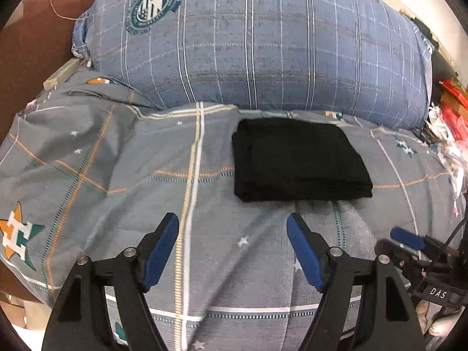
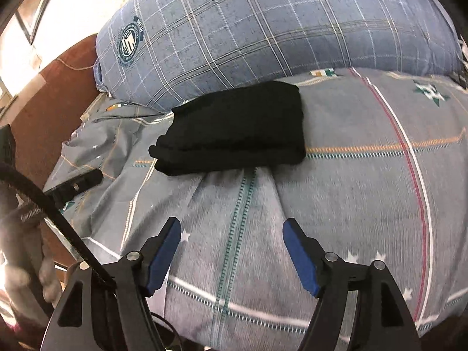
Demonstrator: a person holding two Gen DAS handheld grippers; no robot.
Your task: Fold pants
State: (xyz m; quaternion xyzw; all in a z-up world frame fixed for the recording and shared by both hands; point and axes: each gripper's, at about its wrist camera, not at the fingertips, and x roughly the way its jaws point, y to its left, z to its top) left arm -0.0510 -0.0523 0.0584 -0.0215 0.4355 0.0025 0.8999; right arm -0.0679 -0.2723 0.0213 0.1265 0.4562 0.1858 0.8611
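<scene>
The black pants lie folded into a compact rectangle on the grey patterned bedsheet, just in front of the pillow. They also show in the right wrist view. My left gripper is open and empty, a short way in front of the pants. My right gripper is open and empty, also in front of the pants and above the sheet. The right gripper's blue finger shows at the right edge of the left wrist view. The left gripper's black finger shows at the left of the right wrist view.
A large blue plaid pillow lies behind the pants, also in the right wrist view. A brown headboard stands at the left. Red and white clutter lies off the bed's right side. A black cable crosses the lower left.
</scene>
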